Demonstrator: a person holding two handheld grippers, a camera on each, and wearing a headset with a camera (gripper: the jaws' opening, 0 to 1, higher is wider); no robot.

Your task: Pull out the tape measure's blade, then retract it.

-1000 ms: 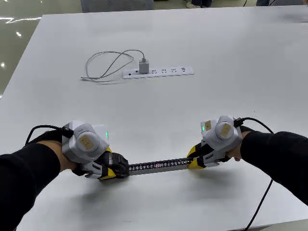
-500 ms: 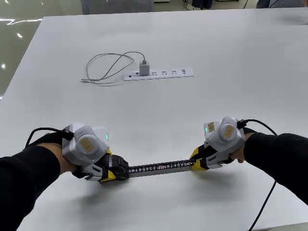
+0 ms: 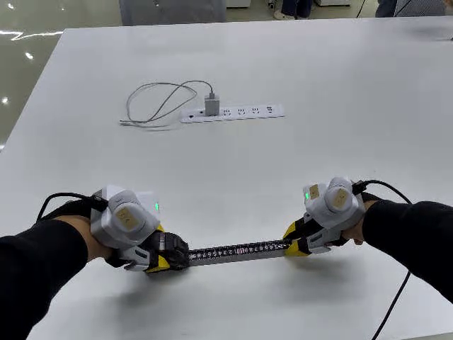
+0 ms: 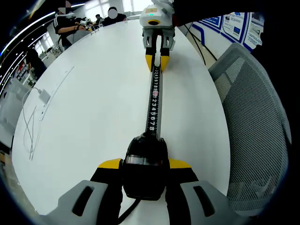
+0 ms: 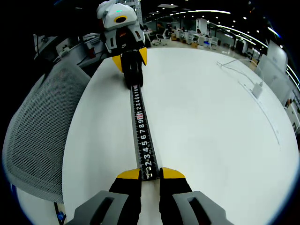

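One blade (image 3: 237, 250) out — case (image 4: 145, 164) between left fingers (image 4: 108, 164) | tip (image 5: 149, 173) between right fingers (image 5: 172, 174)

Right gripper (image 3: 290, 241) moved slightly further right; more blade (image 3: 237, 250) pulled out.

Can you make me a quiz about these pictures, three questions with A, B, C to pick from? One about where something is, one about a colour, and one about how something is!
1. Which gripper holds the case?
A. right
B. left
C. neither
2. What colour are the fingertips?
A. red
B. green
C. yellow
3. The blade is:
A. pulled out
B. wound fully in
C. snapped in two

Answers:
1 B: the left gripper is clamped on the case in its own view.
2 C: yellow tips show on both grippers.
3 A: it stretches from the case to the right gripper, which pinches its end.
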